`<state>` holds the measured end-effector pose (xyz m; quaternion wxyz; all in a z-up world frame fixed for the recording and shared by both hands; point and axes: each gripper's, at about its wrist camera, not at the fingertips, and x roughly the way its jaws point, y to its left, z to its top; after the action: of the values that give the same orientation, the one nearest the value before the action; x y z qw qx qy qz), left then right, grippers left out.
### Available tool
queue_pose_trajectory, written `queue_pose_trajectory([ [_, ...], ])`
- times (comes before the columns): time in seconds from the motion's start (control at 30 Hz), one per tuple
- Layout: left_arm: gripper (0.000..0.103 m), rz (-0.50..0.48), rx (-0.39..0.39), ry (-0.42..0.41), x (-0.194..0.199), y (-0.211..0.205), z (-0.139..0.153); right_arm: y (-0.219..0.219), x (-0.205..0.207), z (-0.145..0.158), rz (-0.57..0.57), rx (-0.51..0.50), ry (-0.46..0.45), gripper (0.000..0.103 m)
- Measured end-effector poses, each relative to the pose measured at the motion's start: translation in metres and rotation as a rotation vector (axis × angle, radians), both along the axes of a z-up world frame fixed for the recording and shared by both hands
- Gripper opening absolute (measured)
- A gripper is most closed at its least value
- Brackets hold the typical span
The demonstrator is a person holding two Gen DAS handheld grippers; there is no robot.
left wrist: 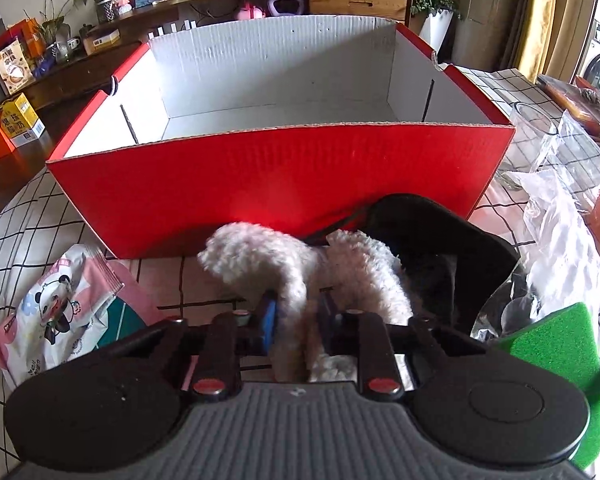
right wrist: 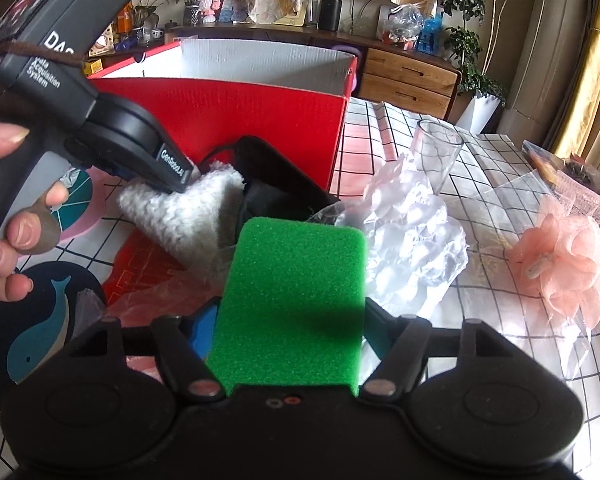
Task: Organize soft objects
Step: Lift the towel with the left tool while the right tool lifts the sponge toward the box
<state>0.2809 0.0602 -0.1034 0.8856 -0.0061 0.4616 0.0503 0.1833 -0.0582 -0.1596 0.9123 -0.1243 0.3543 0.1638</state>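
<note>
Left wrist: fingers [left wrist: 269,314] pinching fleece [left wrist: 296,268]

Green sponge [left wrist: 556,344] cut off at the right edge; black pouch [right wrist: 276,184] mostly behind white fleece [right wrist: 180,216]

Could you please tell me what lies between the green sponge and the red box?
In the right wrist view, a black pouch and white fluffy cloth lie between the green sponge and red box.
</note>
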Motion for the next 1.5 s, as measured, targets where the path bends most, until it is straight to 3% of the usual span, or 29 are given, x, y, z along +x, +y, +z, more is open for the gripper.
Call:
queue_pose_trajectory([
  [0.5, 0.006, 0.008, -0.037, -0.049, -0.016, 0.016, 0.012, -0.019, -0.012, 0.022, -0.009, 0.022, -0.05, 0.07],
  [1.1, 0.005, -0.022, -0.09, -0.153, -0.056, 0.038, 0.095, -0.03, -0.027, 0.073, 0.049, 0.038, -0.06, 0.07],
  [1.5, 0.005, -0.075, -0.029, -0.184, -0.058, 0.047, 0.149, -0.015, 0.0, 0.121, 0.109, 0.033, -0.075, 0.07],
])
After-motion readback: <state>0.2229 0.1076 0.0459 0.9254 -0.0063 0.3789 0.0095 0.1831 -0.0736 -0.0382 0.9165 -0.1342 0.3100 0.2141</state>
